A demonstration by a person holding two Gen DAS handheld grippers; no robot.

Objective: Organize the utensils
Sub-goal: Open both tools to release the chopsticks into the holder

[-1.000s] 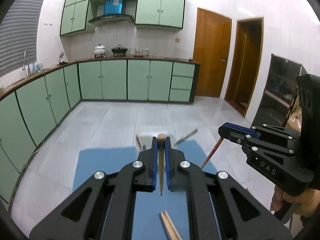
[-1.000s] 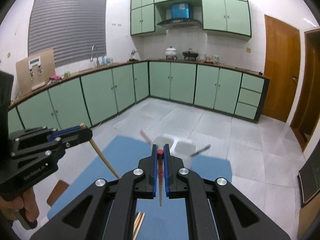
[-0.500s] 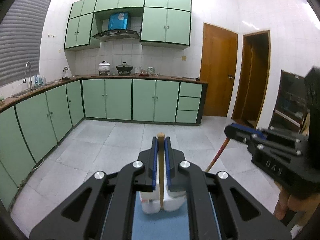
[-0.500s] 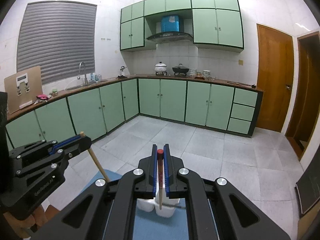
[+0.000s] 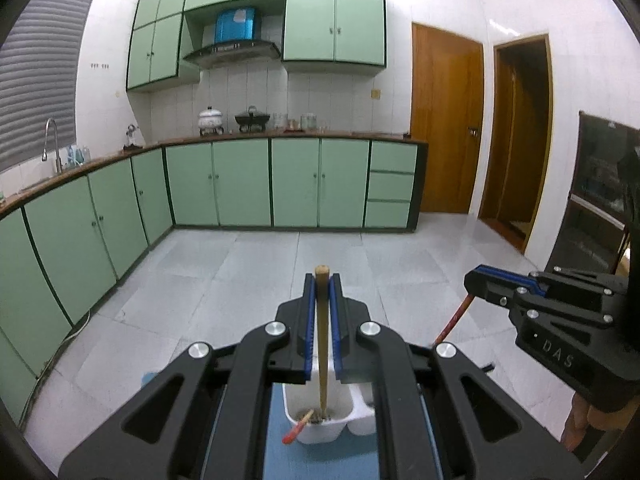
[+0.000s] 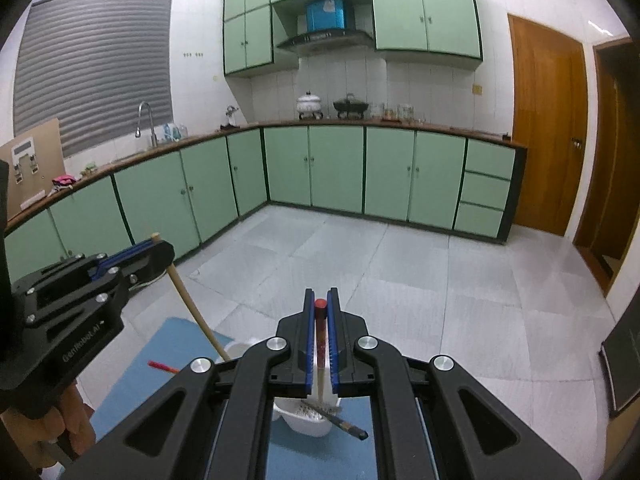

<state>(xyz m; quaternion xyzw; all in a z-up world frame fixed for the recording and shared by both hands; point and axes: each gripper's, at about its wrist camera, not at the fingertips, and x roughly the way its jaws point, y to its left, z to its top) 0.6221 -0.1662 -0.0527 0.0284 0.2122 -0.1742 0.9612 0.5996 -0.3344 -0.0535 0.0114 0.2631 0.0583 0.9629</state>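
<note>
My left gripper (image 5: pixel 322 280) is shut on a tan wooden chopstick (image 5: pixel 322 344) that hangs down with its lower end inside the left compartment of a white two-part holder (image 5: pixel 320 436). A red-tipped chopstick (image 5: pixel 296 430) leans out of that compartment. In the right wrist view, my right gripper (image 6: pixel 320 298) is shut on a red-topped chopstick (image 6: pixel 320 344) whose lower end hangs over the holder (image 6: pixel 304 424). A dark utensil (image 6: pixel 344 426) lies across the holder's rim. Each gripper shows in the other's view: the right gripper (image 5: pixel 474 280) and the left gripper (image 6: pixel 160 248).
The holder stands on a blue mat (image 6: pixel 176 344) near its far edge, with grey floor tiles beyond. Green cabinets line the back and left walls, and wooden doors (image 5: pixel 444 120) are at the right. A hand (image 5: pixel 592 420) holds the right gripper's handle.
Both grippers moved forward and down with their chopsticks. The holder, far ahead a second ago, now sits right under the fingers. The loose chopsticks on the mat have left view.
</note>
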